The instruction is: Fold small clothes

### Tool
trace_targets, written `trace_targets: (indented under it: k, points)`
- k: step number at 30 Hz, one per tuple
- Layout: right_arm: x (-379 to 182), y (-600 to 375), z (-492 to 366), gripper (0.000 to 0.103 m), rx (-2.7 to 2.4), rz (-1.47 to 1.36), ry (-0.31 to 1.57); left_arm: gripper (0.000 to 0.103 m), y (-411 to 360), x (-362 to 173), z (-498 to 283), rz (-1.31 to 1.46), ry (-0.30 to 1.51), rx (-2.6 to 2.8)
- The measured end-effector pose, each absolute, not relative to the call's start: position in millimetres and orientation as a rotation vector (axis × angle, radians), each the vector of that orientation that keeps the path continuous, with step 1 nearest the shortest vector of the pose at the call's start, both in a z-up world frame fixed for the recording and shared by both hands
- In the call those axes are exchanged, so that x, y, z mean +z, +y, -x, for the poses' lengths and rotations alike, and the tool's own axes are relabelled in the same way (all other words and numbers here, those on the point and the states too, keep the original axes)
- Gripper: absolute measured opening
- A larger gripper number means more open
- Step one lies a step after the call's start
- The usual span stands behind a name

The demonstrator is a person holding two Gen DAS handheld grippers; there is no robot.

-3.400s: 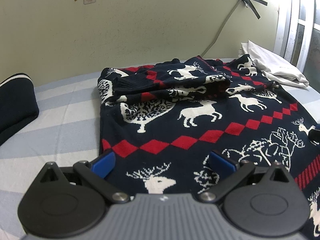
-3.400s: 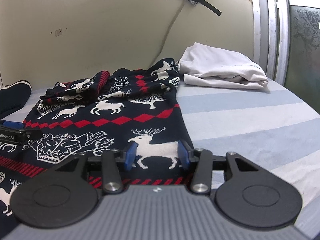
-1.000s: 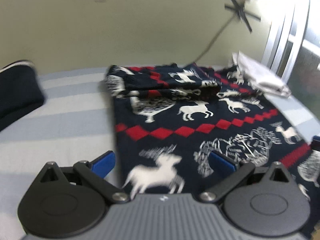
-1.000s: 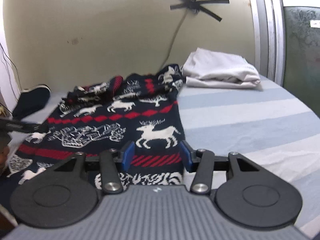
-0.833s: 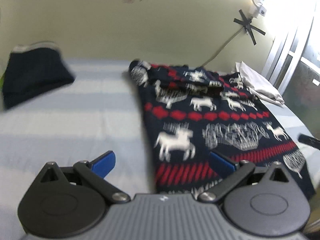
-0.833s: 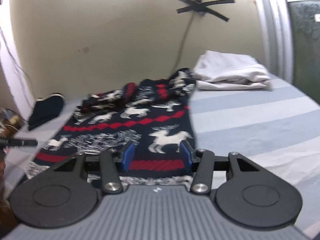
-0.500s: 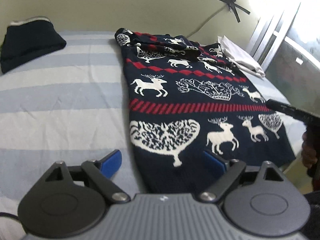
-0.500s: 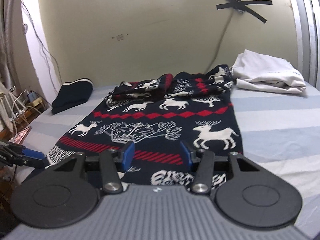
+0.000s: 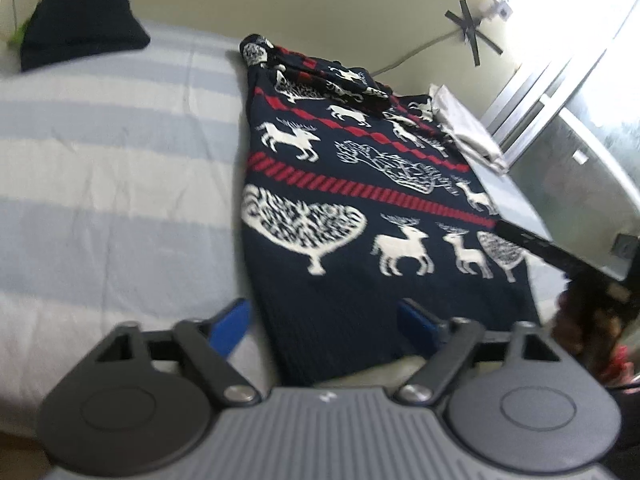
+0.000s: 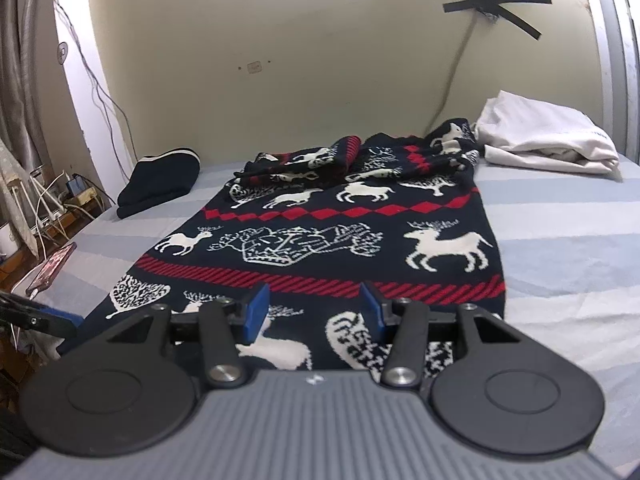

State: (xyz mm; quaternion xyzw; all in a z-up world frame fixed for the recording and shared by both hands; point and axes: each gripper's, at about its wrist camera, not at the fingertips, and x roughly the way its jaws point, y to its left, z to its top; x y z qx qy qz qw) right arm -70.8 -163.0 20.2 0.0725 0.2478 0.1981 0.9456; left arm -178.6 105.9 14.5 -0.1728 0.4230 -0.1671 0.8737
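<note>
A navy knit sweater (image 9: 352, 208) with white reindeer and red bands lies flat on the striped bed, its sleeves folded over at the far end; it also shows in the right wrist view (image 10: 320, 240). My left gripper (image 9: 324, 322) is open and empty, above the sweater's near left hem corner. My right gripper (image 10: 314, 312) is open and empty, above the hem's near right part. The right gripper also shows at the right edge of the left wrist view (image 9: 560, 256), and a left fingertip (image 10: 60, 318) shows in the right wrist view.
A folded white garment (image 10: 548, 140) lies at the far right by the window frame. A dark folded garment (image 10: 160, 180) lies at the far left. Cables and a phone (image 10: 52, 264) sit left of the bed. The striped sheet (image 9: 112, 184) shows left of the sweater.
Both grippers have pulled back from over the sweater's middle to its near hem. Both stayed open and empty. The sweater has not moved.
</note>
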Motion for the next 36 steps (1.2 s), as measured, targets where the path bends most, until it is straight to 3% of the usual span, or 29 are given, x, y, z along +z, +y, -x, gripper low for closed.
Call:
trace_targets:
  k: [1, 3, 5, 13, 14, 16, 17, 18, 22, 27, 36]
  points:
    - [20.7, -161.2, 70.7, 0.053, 0.408, -0.145, 0.503, 0.056, 106.4, 14.0, 179.8, 0.374, 0.886, -0.338]
    - [21.5, -159.0, 70.5, 0.052, 0.417, -0.139, 0.501, 0.025, 109.5, 12.1, 179.0, 0.398, 0.894, -0.311]
    - [22.1, -158.2, 70.8, 0.052, 0.417, -0.134, 0.5, 0.01, 117.3, 7.6, 175.2, 0.438, 0.914, -0.282]
    - [21.6, -166.8, 72.0, 0.053, 0.383, -0.144, 0.509, 0.01, 123.8, 7.0, 170.8, 0.47, 0.924, -0.314]
    - [20.7, -166.7, 71.4, 0.053, 0.382, -0.147, 0.512, 0.015, 123.5, 6.9, 171.1, 0.472, 0.922, -0.316]
    - [18.6, -165.2, 70.0, 0.053, 0.387, -0.148, 0.519, 0.036, 124.0, 5.9, 171.2, 0.509, 0.915, -0.356]
    - [18.0, -163.7, 69.2, 0.053, 0.392, -0.147, 0.522, 0.053, 124.6, 5.9, 171.1, 0.538, 0.908, -0.389]
    - [17.2, -161.4, 68.5, 0.053, 0.397, -0.143, 0.525, 0.061, 124.2, 5.9, 170.9, 0.548, 0.903, -0.404]
    - [14.8, -154.5, 66.4, 0.053, 0.415, -0.127, 0.532, 0.064, 116.7, 8.1, 171.9, 0.513, 0.895, -0.412]
    - [11.5, -152.1, 64.2, 0.053, 0.416, -0.119, 0.543, 0.057, 119.1, 8.1, 171.8, 0.515, 0.9, -0.409]
    - [7.4, -157.0, 61.4, 0.053, 0.403, -0.133, 0.553, 0.057, 126.8, 11.7, 166.0, 0.479, 0.9, -0.362]
